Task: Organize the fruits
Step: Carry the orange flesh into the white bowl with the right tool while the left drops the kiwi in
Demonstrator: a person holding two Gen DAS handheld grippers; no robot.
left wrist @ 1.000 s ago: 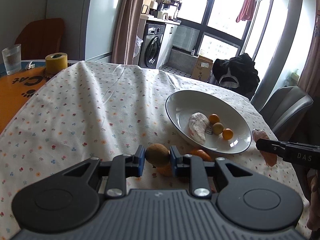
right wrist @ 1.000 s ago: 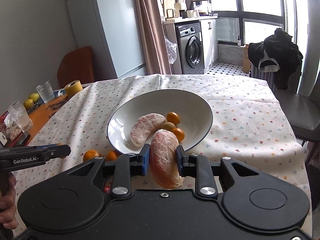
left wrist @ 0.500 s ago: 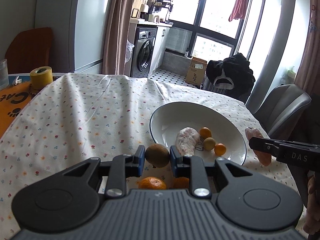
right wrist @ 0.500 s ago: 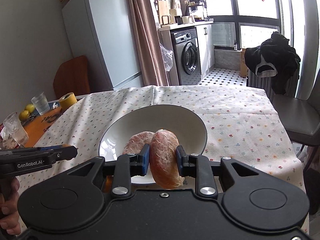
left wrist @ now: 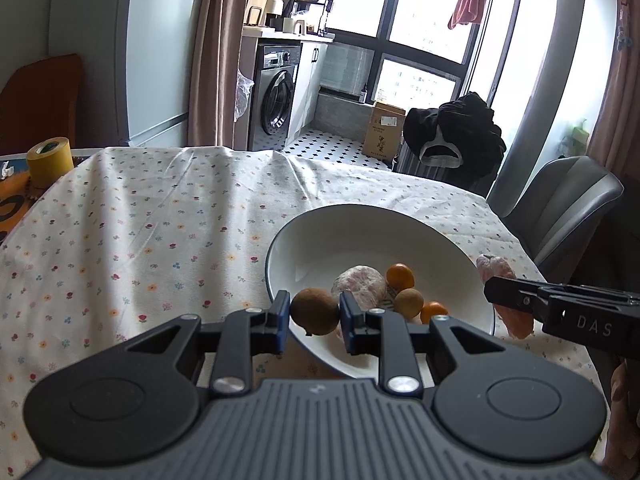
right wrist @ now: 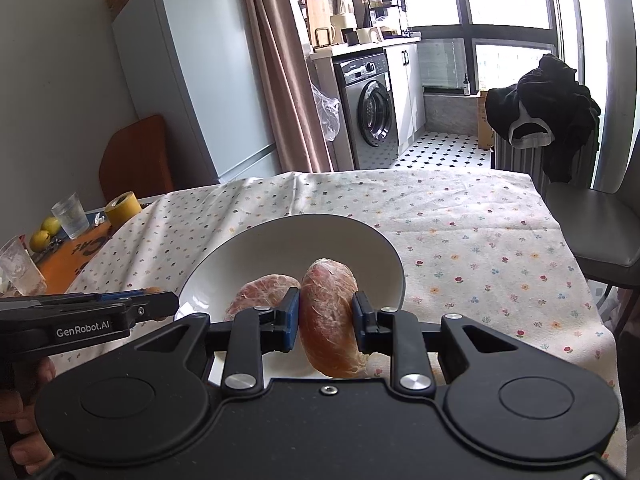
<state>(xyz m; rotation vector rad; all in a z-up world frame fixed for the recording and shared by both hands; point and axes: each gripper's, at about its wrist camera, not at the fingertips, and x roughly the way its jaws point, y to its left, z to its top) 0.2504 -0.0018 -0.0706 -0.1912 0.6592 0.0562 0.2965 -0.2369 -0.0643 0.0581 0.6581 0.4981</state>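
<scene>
Count, both wrist views combined.
Bowls: 1, white bowl (left wrist: 360,220).
Plastic-wrapped fruit pieces: 2, one in bowl (left wrist: 360,286), one held (right wrist: 330,316).
Small oranges in bowl: 2, (left wrist: 399,275) and (left wrist: 433,310).
Tan round fruit in bowl: 1 (left wrist: 409,302).
Brown round fruit, held: 1 (left wrist: 314,311).
Yellow tape rolls: 1 (right wrist: 122,209).
Drinking glasses: 2, (right wrist: 71,216) and (right wrist: 18,268).
Yellow-green fruits beside the glasses: 2, (right wrist: 51,224) and (right wrist: 40,240).
</scene>
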